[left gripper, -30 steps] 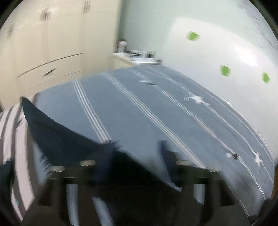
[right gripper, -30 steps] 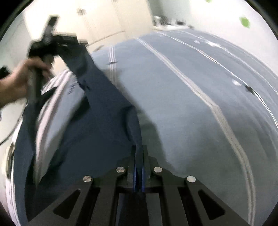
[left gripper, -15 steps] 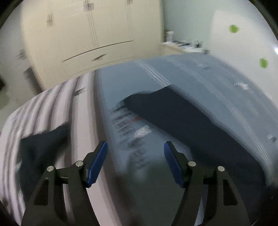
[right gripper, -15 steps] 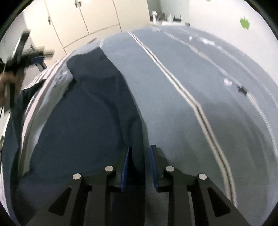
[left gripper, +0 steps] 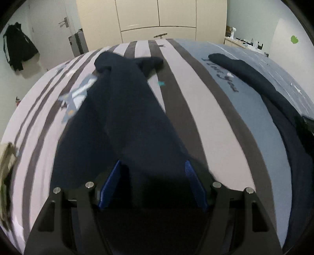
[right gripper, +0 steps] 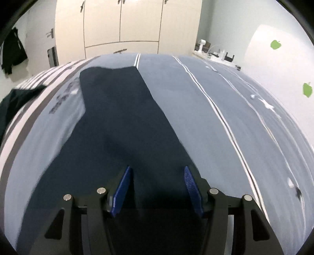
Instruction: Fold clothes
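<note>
A dark navy garment lies on the bed. In the left wrist view one long part of it (left gripper: pixel 125 117) runs away from me over the striped bedding, and another part (left gripper: pixel 255 82) lies at the right. My left gripper (left gripper: pixel 153 166) is open, its blue pads either side of the cloth's near end. In the right wrist view the navy garment (right gripper: pixel 121 121) lies flat along the blue bedding. My right gripper (right gripper: pixel 157 172) is open over its near edge.
The bed cover is grey-and-white striped (left gripper: pixel 186 102) on the left and blue with thin white lines (right gripper: pixel 225 117) on the right. Cream wardrobes (left gripper: pixel 157 17) stand beyond the bed. A dark jacket (left gripper: pixel 17 51) hangs on the left wall. A beige cloth (left gripper: pixel 5 168) lies at the bed's left edge.
Both grippers let go of the navy garment and opened. The left gripper swung left and now faces the garment's other part on the striped bedding. The garment now lies flat.
</note>
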`<state>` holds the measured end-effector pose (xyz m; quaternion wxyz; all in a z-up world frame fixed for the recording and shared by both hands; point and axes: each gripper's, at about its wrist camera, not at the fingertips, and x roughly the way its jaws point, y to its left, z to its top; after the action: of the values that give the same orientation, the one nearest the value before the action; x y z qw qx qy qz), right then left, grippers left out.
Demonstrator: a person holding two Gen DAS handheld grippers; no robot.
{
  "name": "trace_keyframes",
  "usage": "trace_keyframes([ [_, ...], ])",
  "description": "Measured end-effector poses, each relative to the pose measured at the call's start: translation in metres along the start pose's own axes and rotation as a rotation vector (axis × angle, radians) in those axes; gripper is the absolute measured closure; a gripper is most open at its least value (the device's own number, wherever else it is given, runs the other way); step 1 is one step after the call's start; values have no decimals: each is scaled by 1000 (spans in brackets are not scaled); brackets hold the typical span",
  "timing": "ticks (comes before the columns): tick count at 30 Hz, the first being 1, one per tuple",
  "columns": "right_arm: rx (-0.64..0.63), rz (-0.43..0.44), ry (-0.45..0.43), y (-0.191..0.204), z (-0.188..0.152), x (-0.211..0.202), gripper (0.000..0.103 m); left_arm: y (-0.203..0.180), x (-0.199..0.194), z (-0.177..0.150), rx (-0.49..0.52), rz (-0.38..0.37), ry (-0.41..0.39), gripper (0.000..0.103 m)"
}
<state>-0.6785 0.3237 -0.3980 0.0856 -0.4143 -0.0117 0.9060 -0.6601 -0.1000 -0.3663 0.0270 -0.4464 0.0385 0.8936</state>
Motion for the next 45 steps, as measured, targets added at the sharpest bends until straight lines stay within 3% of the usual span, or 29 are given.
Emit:
trace_keyframes([
  [2, 4, -17, -14, 4, 18, 14, 55, 0, 3, -4, -22, -8, -3, 38],
  [4, -21, -24, -28, 11, 36, 25, 80, 3, 5, -6, -42, -10, -8, 38],
  [7, -87, -51, -38, 18, 61, 41, 99, 9, 6, -3, -59, -9, -9, 38],
  [11, -72, 29, 96, 6, 85, 75, 97, 21, 0, 6, -101, -16, -32, 38],
  [12, -55, 31, 104, 1, 87, 75, 82, 23, -1, 9, -112, -17, -37, 38],
  [13, -28, 67, 104, -2, 88, 72, 56, 27, -3, 10, -118, -20, -38, 38],
  [15, -35, 135, 72, 5, 86, 62, 39, 28, -5, 13, -118, -34, -45, 38],
  [18, -107, 180, 41, 29, 77, 48, 39, 26, -5, 14, -114, -47, -50, 38],
  [20, -173, 121, 57, 44, 68, 57, 40, 22, -3, 15, -96, -44, -47, 38],
  [23, -192, 87, 72, 52, 61, 70, 58, 23, -2, 17, -91, -38, -51, 38],
  [25, -152, 82, 72, 48, 68, 72, 102, 27, -3, 18, -103, -34, -55, 40],
  [28, -103, 36, 78, 31, 88, 76, 102, 36, -5, 23, -132, -18, -64, 41],
  [32, 45, -14, 90, -33, 117, 81, 102, 49, -12, 37, -154, -11, -88, 41],
  [36, 200, -80, 114, -95, 122, 87, 99, 52, -14, 47, -108, 18, -98, 41],
  [38, 254, -116, 133, -120, 119, 89, 93, 50, -16, 49, -62, 41, -103, 41],
  [42, 157, -162, 87, -125, 112, 72, 88, 47, -21, 51, -41, 44, -115, 41],
  [45, 31, -135, 18, -103, 111, 52, 73, 43, -22, 51, -28, 50, -127, 41],
])
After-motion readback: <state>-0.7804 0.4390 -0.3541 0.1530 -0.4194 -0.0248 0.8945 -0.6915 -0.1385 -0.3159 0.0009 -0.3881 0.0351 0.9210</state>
